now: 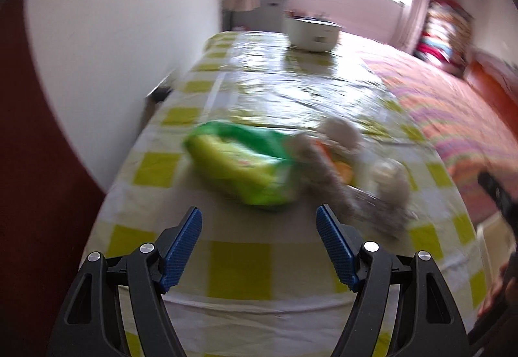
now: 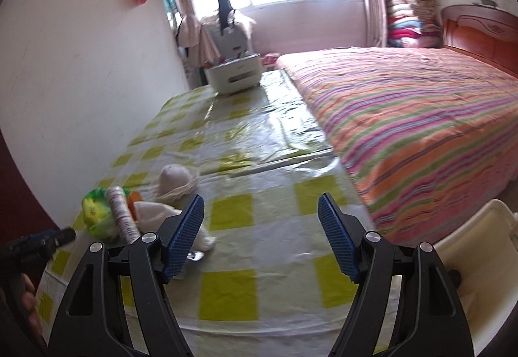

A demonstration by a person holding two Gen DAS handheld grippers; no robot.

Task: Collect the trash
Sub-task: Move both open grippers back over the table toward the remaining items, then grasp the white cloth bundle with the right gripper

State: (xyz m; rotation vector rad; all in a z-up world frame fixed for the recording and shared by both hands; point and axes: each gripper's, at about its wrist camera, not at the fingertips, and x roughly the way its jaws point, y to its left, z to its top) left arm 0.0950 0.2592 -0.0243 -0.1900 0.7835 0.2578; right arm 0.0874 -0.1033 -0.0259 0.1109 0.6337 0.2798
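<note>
A heap of trash lies on the yellow-checked tablecloth [image 1: 239, 266]: a green and yellow plastic bag [image 1: 239, 169], a silver striped wrapper [image 1: 327, 175], crumpled white paper balls [image 1: 340, 130] and an orange scrap [image 1: 343, 169]. My left gripper [image 1: 259, 221] hovers just short of the bag, open, with nothing between its blue pads. In the right wrist view the same bag [image 2: 95, 211], wrapper [image 2: 121, 214] and paper ball [image 2: 176, 178] sit to the left. My right gripper [image 2: 260, 208] stands open over bare cloth to the right of the heap. The left wrist view is blurred.
A white cooker [image 2: 234, 73] stands at the table's far end. A bed with a striped cover [image 2: 421, 130] runs along the table's right side. A white bin [image 2: 469, 247] sits low at the right, by the table's near corner. A wall [image 1: 129, 49] borders the left.
</note>
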